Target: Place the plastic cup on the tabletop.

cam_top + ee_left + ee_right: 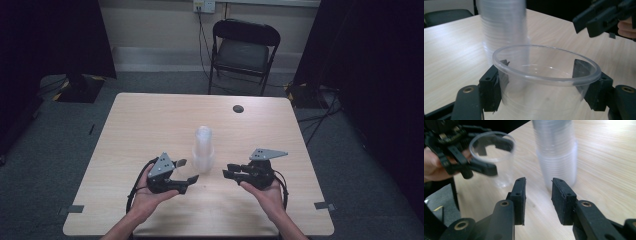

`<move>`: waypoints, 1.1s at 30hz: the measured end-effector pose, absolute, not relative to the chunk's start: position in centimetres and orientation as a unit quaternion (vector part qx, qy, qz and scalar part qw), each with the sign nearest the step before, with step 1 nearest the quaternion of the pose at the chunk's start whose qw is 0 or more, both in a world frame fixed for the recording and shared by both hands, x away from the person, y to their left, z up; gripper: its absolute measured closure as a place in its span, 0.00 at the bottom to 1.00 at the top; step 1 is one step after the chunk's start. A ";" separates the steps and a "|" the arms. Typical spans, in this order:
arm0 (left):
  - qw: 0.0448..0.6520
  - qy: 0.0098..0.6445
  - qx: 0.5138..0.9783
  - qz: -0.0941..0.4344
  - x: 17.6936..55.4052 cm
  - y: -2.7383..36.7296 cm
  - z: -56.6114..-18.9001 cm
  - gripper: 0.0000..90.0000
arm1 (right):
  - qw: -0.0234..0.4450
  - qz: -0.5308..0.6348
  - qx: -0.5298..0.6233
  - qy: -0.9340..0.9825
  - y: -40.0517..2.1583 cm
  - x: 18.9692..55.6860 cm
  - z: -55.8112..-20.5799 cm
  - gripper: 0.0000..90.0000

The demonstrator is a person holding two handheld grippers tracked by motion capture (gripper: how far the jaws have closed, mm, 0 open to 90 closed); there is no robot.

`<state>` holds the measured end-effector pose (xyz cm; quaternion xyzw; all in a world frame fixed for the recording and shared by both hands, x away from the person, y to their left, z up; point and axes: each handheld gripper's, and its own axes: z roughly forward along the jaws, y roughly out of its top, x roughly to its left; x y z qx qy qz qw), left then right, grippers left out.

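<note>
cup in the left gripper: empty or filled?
Empty. The clear plastic cup is see-through down to its base, with only the wooden table showing through it; the left gripper holds it upright.

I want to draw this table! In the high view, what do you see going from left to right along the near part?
Left gripper holding a clear cup → stack of clear cups → right gripper, holding nothing.

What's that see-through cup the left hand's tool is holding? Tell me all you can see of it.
The cup is clear, thin plastic with a rolled rim, empty, upright and a little tilted. The left gripper clamps its wall from both sides just under the rim. It is held beside the tall stack of cups, apart from it; whether it touches the table I cannot tell.
</note>
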<state>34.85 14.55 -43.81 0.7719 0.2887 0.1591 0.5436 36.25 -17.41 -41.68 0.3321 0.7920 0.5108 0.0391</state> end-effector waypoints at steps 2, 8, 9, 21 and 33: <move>0.545 0.301 0.765 0.166 35.2 15.2 -43.8 0.33 | 0.042 0.507 0.338 0.792 -17.7 36.4 -41.9 0.70; 0.546 0.320 0.747 0.203 35.7 16.7 -43.3 0.33 | 0.066 0.520 0.345 0.779 -18.9 35.8 -42.2 0.69; 0.544 0.320 0.747 0.206 35.8 16.9 -43.1 0.32 | 0.068 0.518 0.347 0.779 -19.1 35.7 -42.2 0.68; 0.543 0.331 0.734 0.239 37.0 18.2 -41.5 0.32 | 0.095 0.480 0.371 0.789 -21.2 34.8 -43.5 0.59; 0.523 0.350 0.732 0.262 40.0 19.5 -41.2 0.32 | 0.108 0.475 0.382 0.785 -22.2 33.7 -44.1 0.56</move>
